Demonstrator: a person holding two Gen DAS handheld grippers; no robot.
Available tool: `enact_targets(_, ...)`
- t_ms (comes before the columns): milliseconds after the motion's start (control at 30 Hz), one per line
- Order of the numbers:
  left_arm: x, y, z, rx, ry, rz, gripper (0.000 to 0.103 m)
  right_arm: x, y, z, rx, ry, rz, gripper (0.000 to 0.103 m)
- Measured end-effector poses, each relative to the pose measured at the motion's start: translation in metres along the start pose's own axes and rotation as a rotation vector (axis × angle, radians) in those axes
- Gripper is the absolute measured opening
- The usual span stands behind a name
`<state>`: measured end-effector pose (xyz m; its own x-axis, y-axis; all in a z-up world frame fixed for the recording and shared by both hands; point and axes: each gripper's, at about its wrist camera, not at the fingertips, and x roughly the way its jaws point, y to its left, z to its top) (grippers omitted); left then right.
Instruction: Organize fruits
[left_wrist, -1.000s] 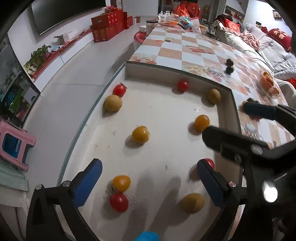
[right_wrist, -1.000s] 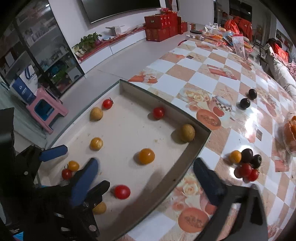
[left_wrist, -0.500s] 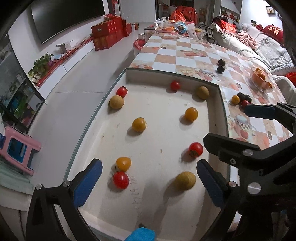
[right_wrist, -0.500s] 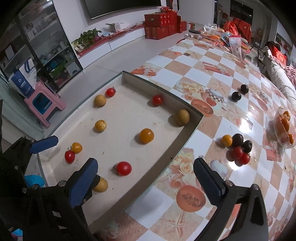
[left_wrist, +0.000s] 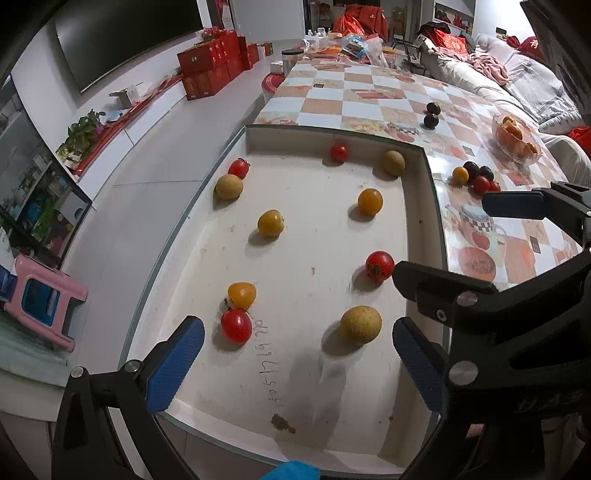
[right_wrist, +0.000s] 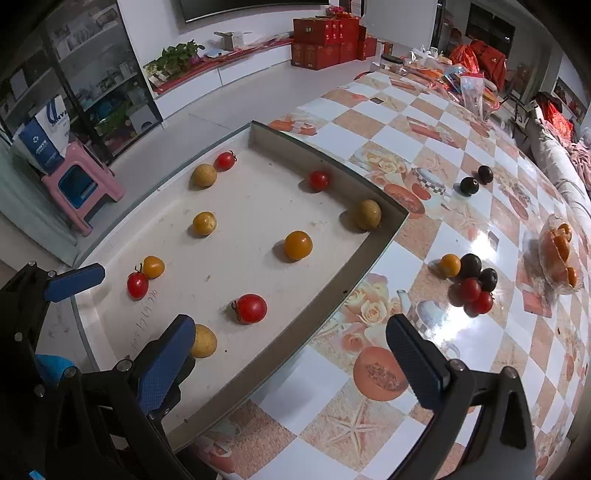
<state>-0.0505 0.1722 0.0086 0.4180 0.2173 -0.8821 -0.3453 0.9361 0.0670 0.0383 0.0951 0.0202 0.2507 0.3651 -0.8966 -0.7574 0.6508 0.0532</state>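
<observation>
Both tools hang above the near end of the tray (left_wrist: 421, 206), empty and spread wide: the left tool (left_wrist: 295, 354) looks down over the tray floor, and the right tool (right_wrist: 291, 354) straddles the tray's right wall, one finger over the tray and the other over the checked surface (right_wrist: 443, 155). That stance suggests each is lining up a pick, though which fruit is meant I cannot tell.

Ten fruits lie loose in the tray, mostly well apart: four red tomatoes, the nearest-right one (left_wrist: 379, 265) close to the right tool; three orange ones; three dull yellow-brown ones, one (left_wrist: 360, 325) just ahead of the left tool.

Right of the tray, a sorted-looking cluster (right_wrist: 469, 280) holds one orange, two dark and what looks like two red fruits, touching. Farther off sit two dark fruits (right_wrist: 476, 181) and a clear bowl of orange fruit (right_wrist: 557, 251).
</observation>
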Motion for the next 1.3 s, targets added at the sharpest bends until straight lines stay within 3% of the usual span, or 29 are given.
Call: enact_targets(1300, -0.002, -0.011, -0.009, 0.043, 0.005, 0.01, 0.103, 0.006, 0.002, -0.008, -0.007, 0.033, -0.013, 0.103)
